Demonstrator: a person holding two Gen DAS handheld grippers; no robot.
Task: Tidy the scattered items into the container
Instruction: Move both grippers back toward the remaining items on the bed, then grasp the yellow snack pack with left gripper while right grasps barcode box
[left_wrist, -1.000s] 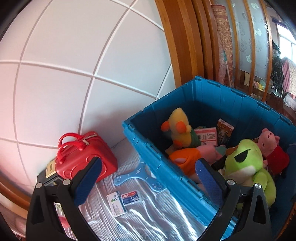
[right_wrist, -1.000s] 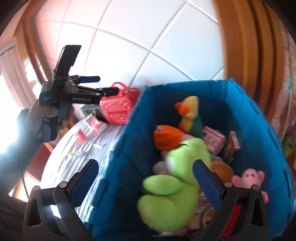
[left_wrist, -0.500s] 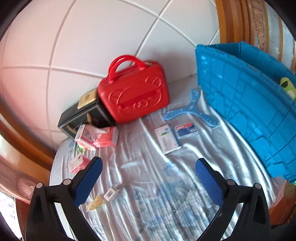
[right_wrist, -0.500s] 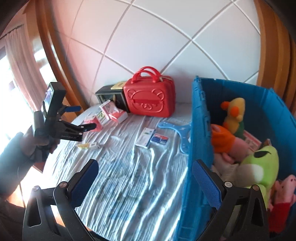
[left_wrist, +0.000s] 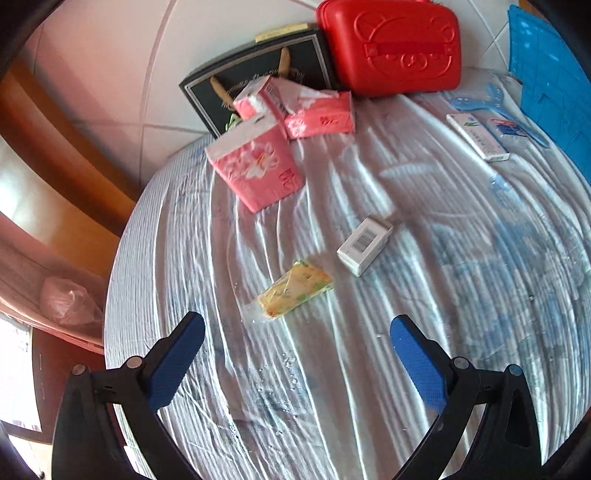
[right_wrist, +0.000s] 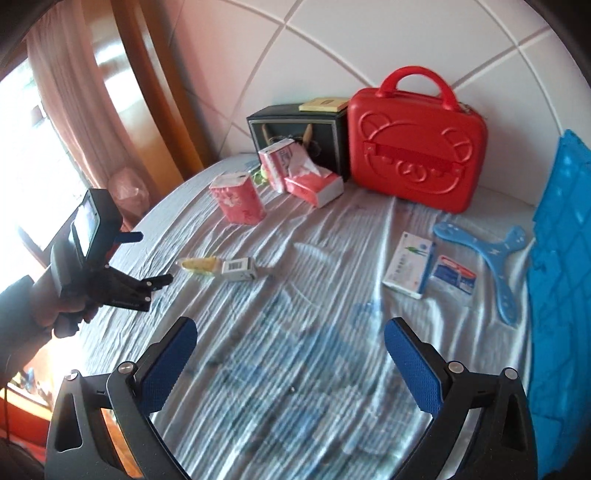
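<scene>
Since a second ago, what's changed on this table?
Both grippers swung away from the blue bin toward the loose items. The left gripper, open and empty, now faces the yellow packet and small white box; the right gripper stays open. The red case and tissue packs haven't moved.

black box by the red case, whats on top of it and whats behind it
A flat yellow packet lies on top of the black box. Behind it only the white tiled wall shows; anything directly behind is hidden by the box.

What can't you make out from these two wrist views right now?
- Blue bin: both views show only its outer wall, cut off by the frame edge; contents unseen.
- Small white box: print blurred, both views.
- Black box: lower front hidden by pink tissue packs.
</scene>
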